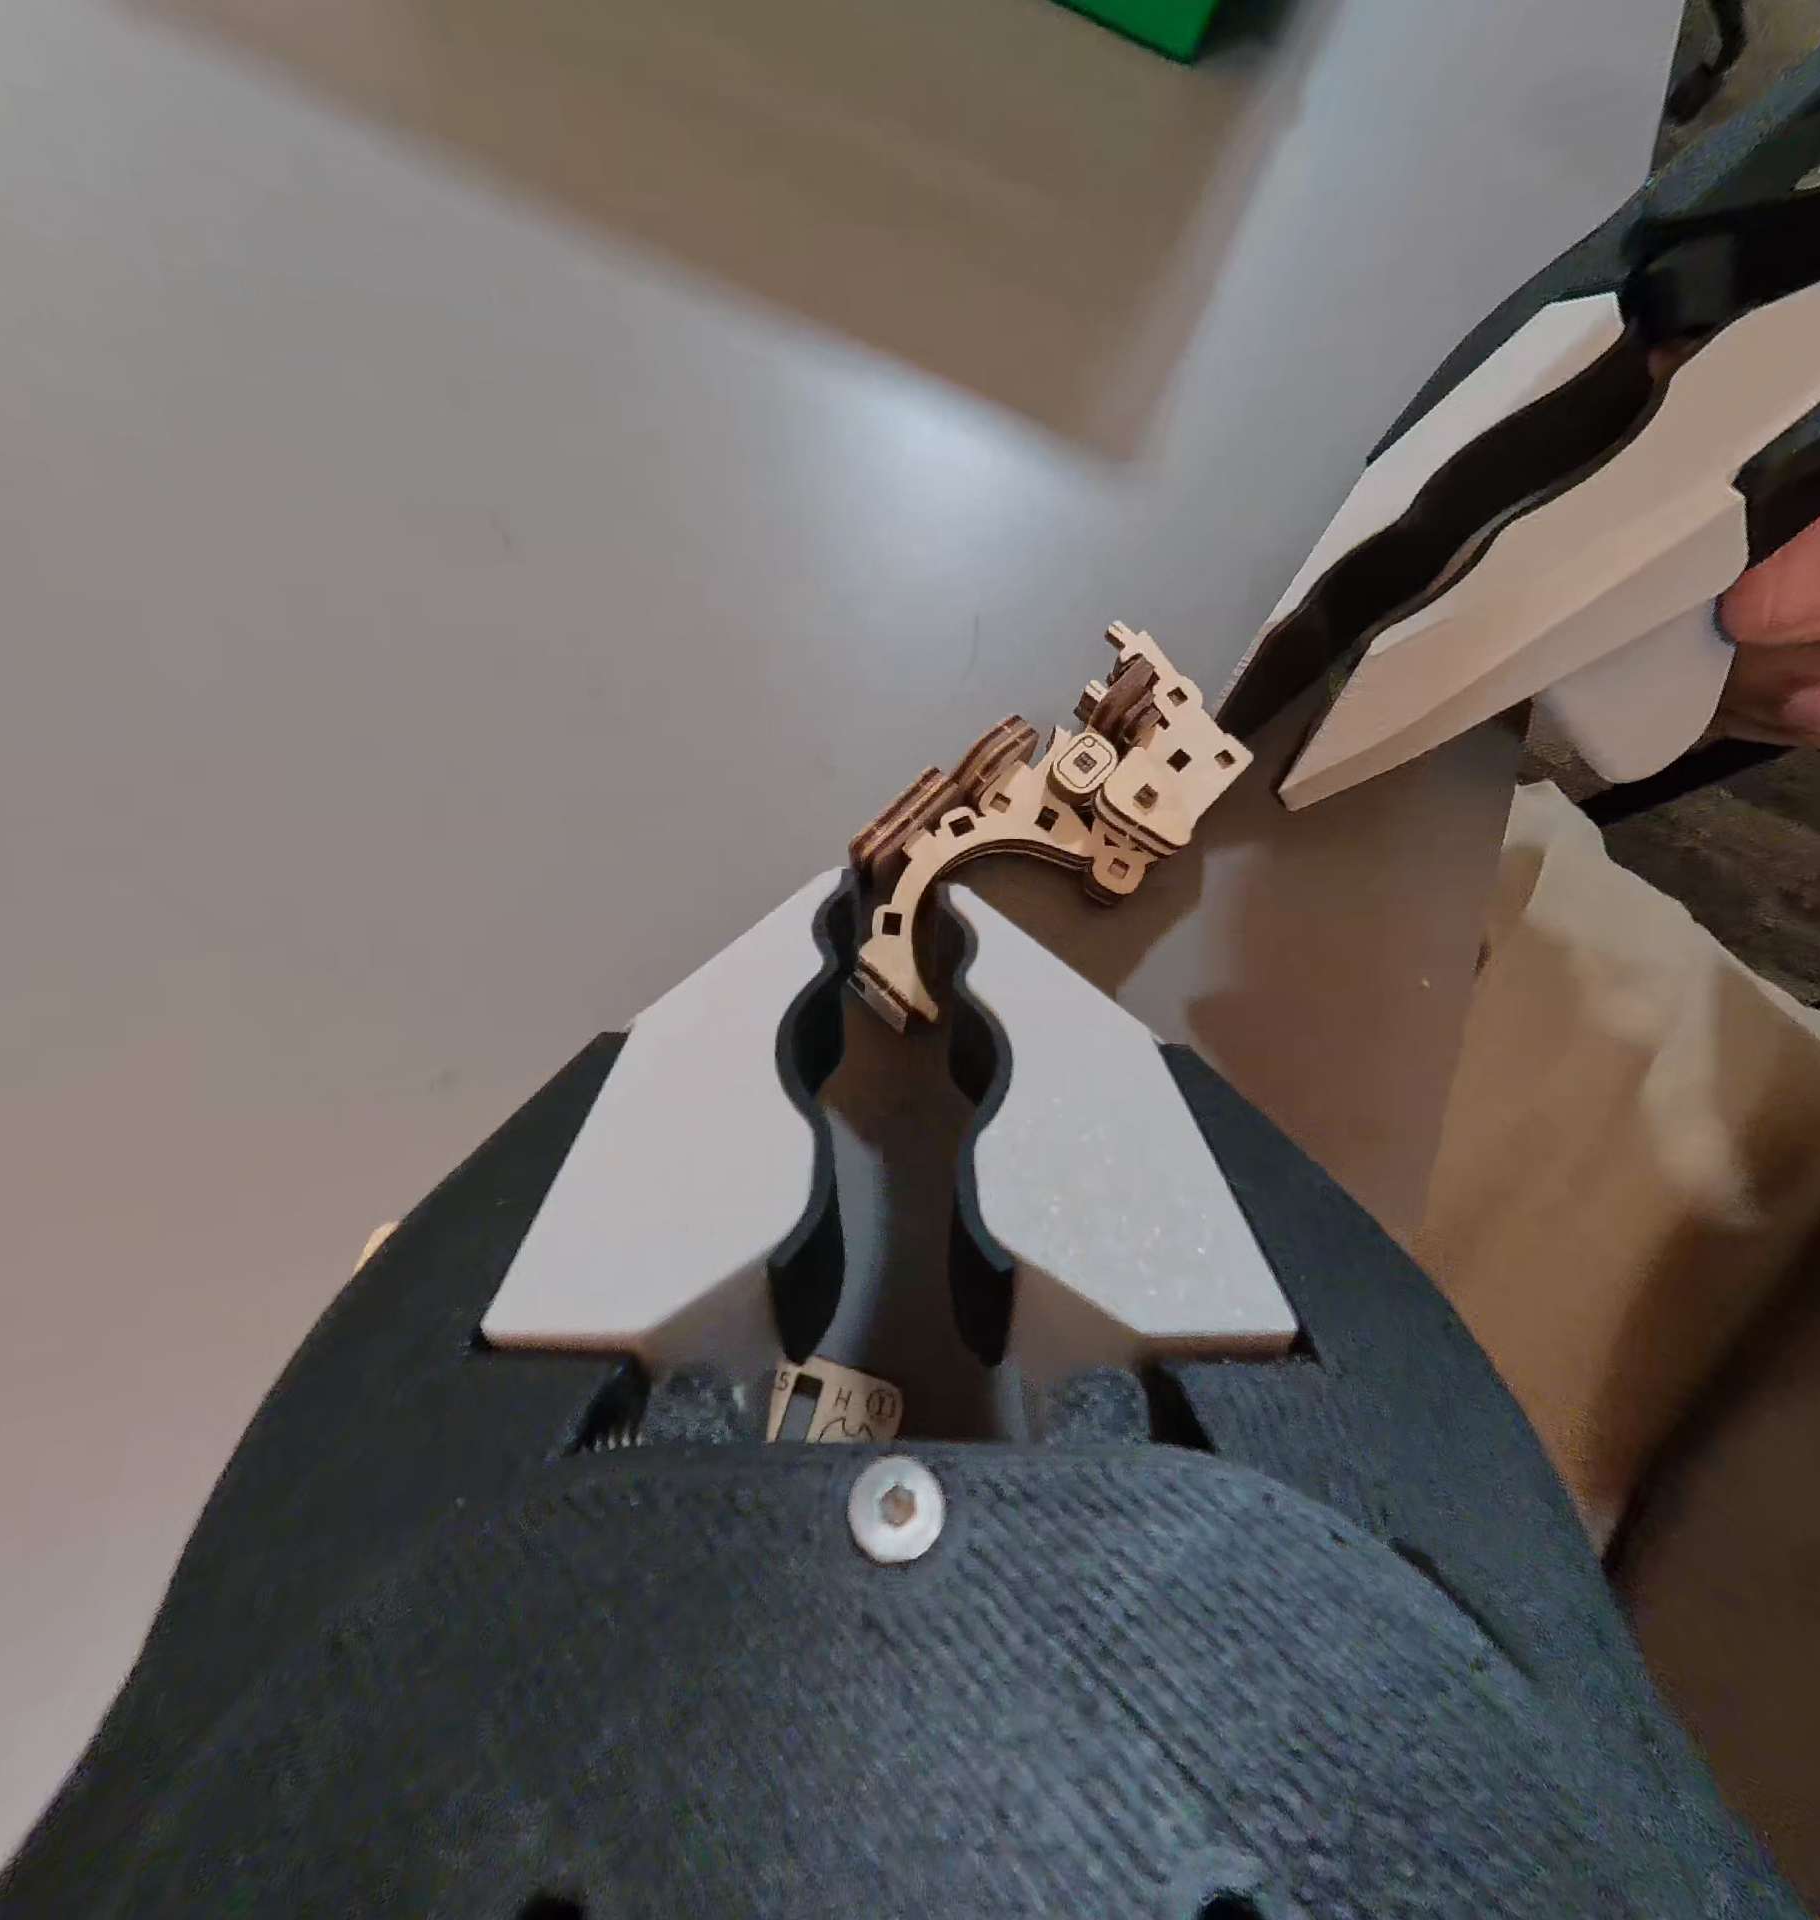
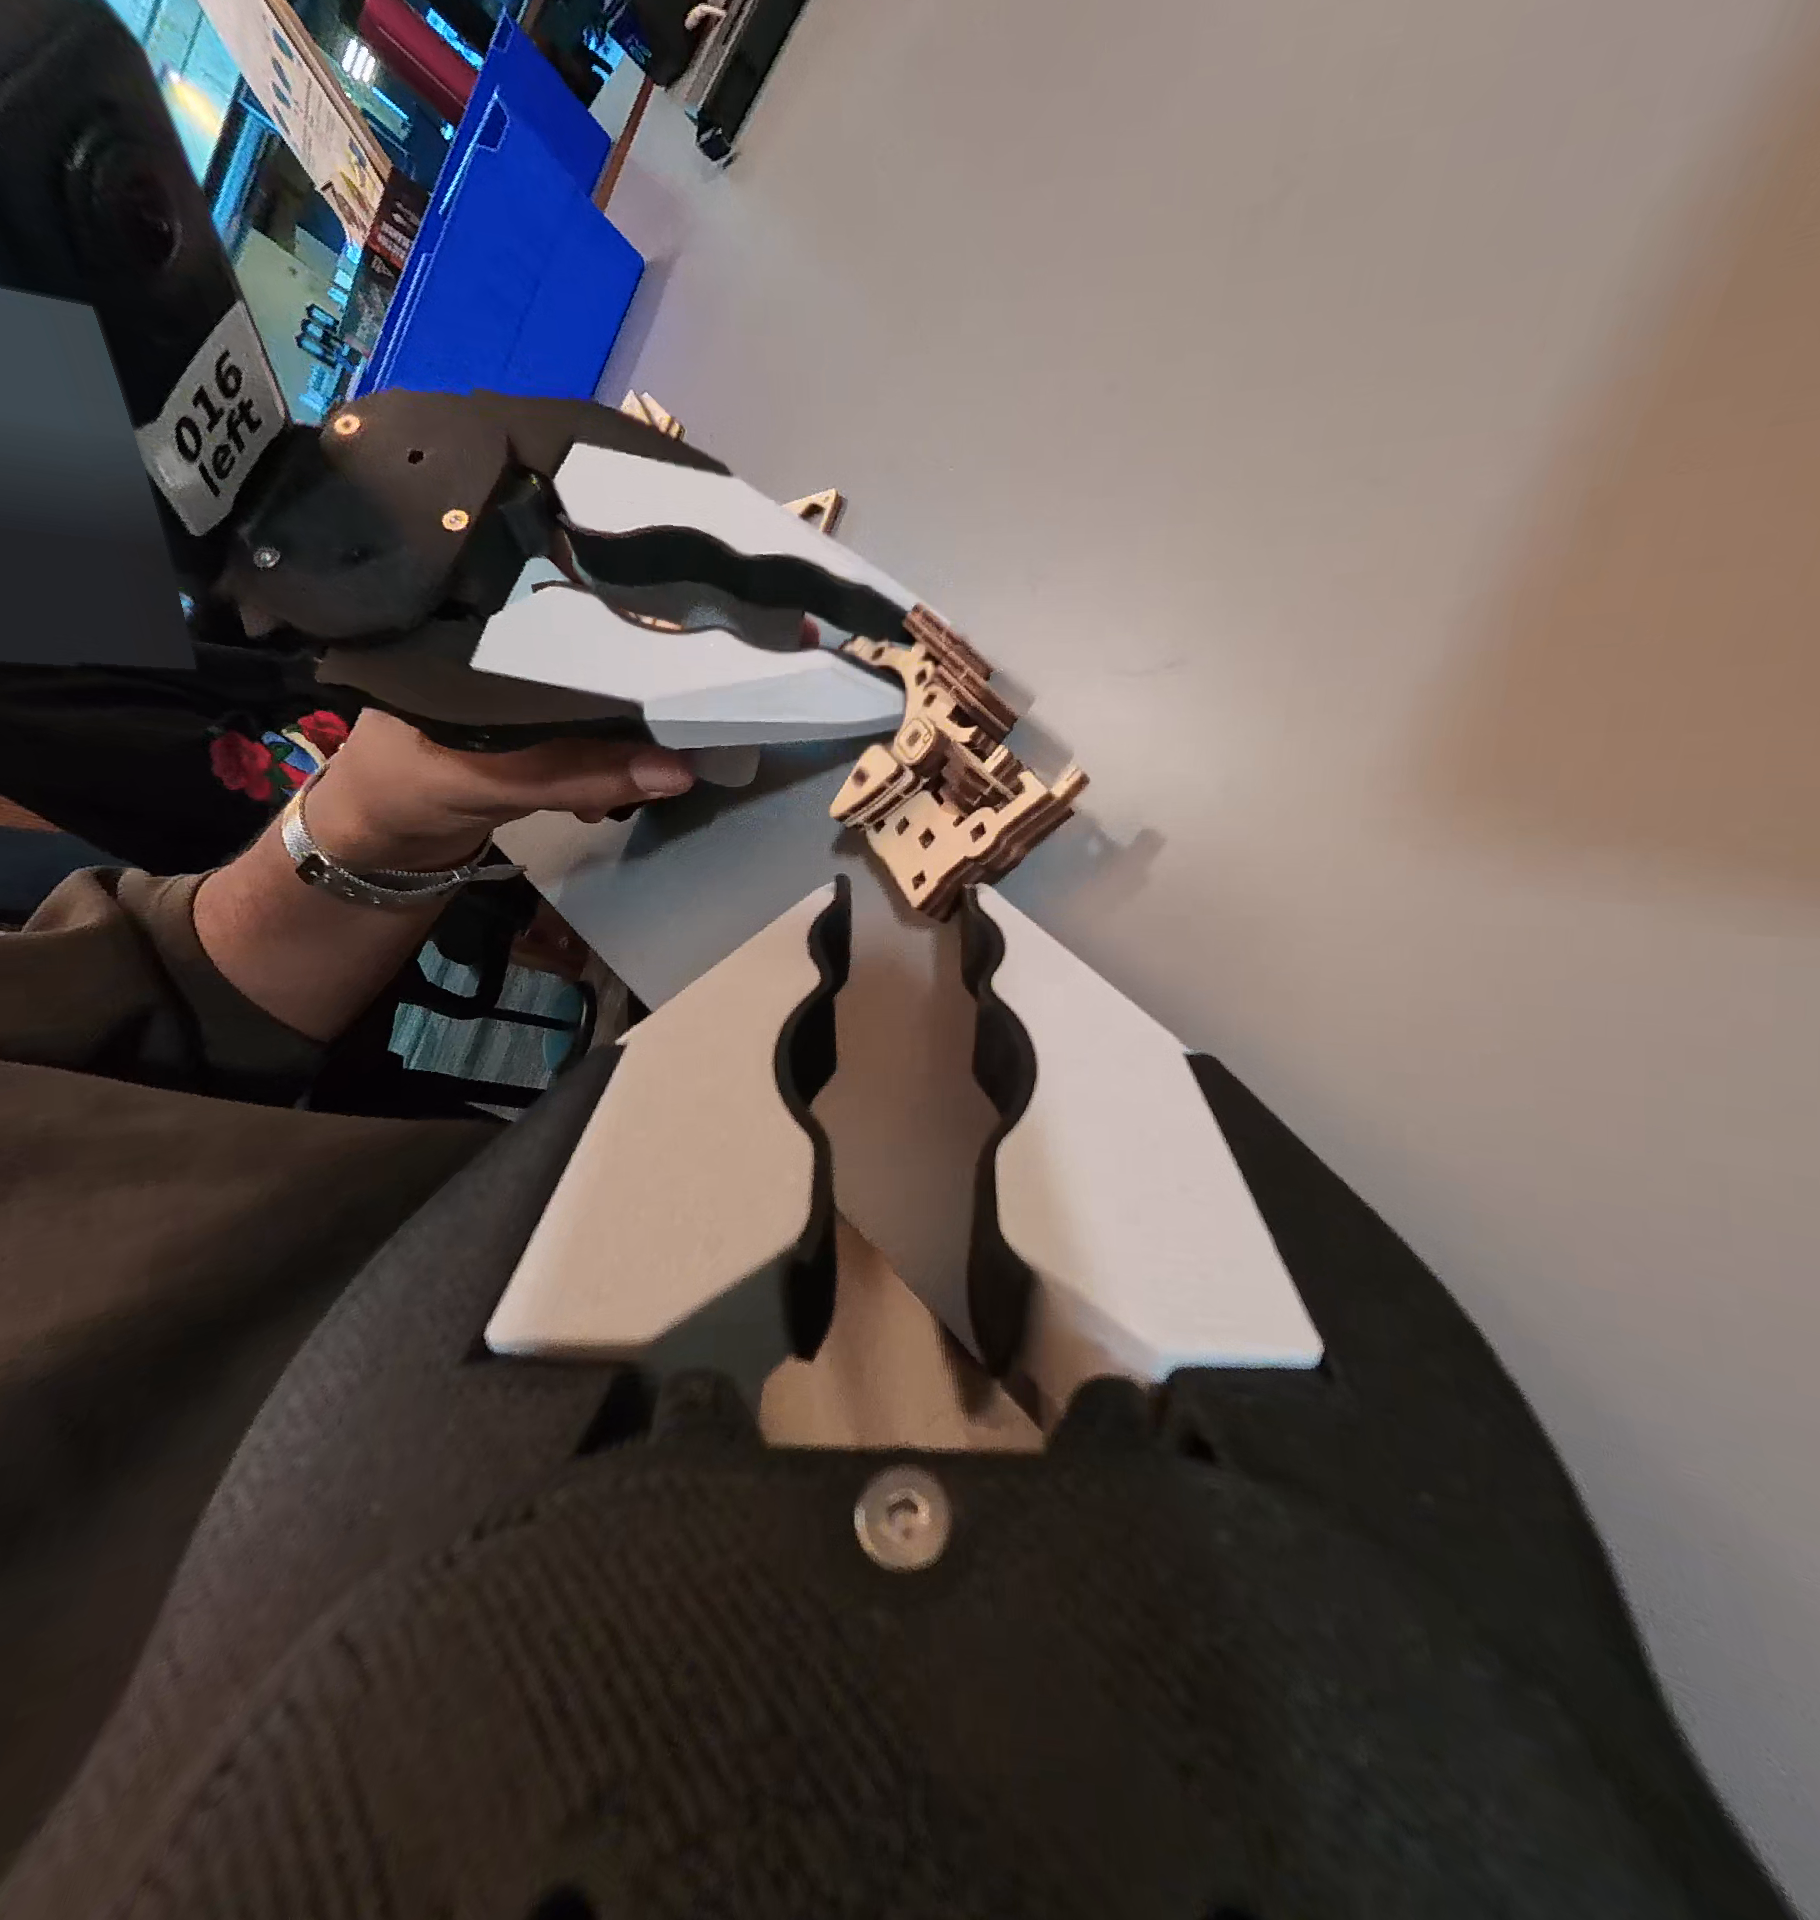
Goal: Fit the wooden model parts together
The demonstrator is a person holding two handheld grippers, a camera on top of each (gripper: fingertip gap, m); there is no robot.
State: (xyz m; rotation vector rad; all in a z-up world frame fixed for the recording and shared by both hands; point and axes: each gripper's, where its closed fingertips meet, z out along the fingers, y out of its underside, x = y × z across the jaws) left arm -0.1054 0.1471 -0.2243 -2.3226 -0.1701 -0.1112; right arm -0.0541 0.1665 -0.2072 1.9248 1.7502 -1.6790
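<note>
**Wooden model gripped at its arc, right tongs parted at the blocky end**

The wooden model [image 1: 1051, 800] is held above the grey table [image 1: 314, 623], close to its edge. It is built of layered plywood pieces: a curved arc at one end and a blocky cluster pierced with small square holes at the other.

The arc end is clamped between the fingertips of the left gripper [image 1: 901, 940], whose tongs are closed on it. In the right wrist view this gripper [image 2: 885, 649] is seen beside the model, carried by a hand [image 2: 490, 790] with a metal watch band [image 2: 366, 868] at the wrist.

The right gripper [image 2: 901, 899] is set at the model's blocky end [image 2: 947, 842]. Its tongs stand parted, with a plain gap between them; one fingertip [image 2: 973, 904] lies just beside the cluster, and whether it touches cannot be told. In the left wrist view the same gripper [image 1: 1264, 738] is seen next to the cluster.

Beyond the model, a blue box [image 2: 511, 260] stands on the table.
</note>
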